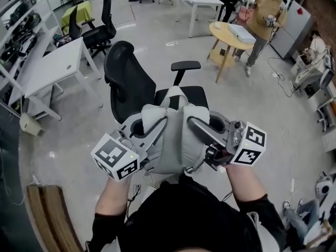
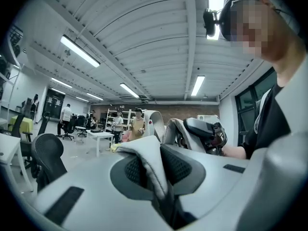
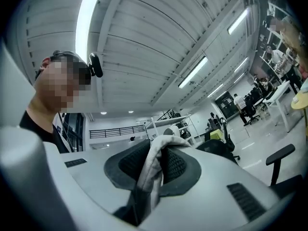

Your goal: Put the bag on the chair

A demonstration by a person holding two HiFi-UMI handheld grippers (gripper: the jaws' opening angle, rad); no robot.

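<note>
I hold a grey backpack (image 1: 176, 140) up between both grippers, close to my chest. It hangs just in front of a black office chair (image 1: 131, 83) with a mesh back and dark seat. The left gripper (image 1: 138, 126) is shut on a fold of the bag's upper left side; in the left gripper view that grey fabric (image 2: 147, 162) sits pinched between the pads. On the bag's upper right, the right gripper (image 1: 215, 124) is shut too, and the right gripper view shows the cloth (image 3: 155, 160) clamped between its pads. The chair (image 2: 45, 153) appears low left in the left gripper view.
A white desk (image 1: 52, 70) and a second black chair (image 1: 100, 33) stand to the left. A round wooden table (image 1: 231, 35) with a person (image 1: 265, 14) beside it is at the back right. A wooden bench (image 1: 50, 214) lies at my lower left.
</note>
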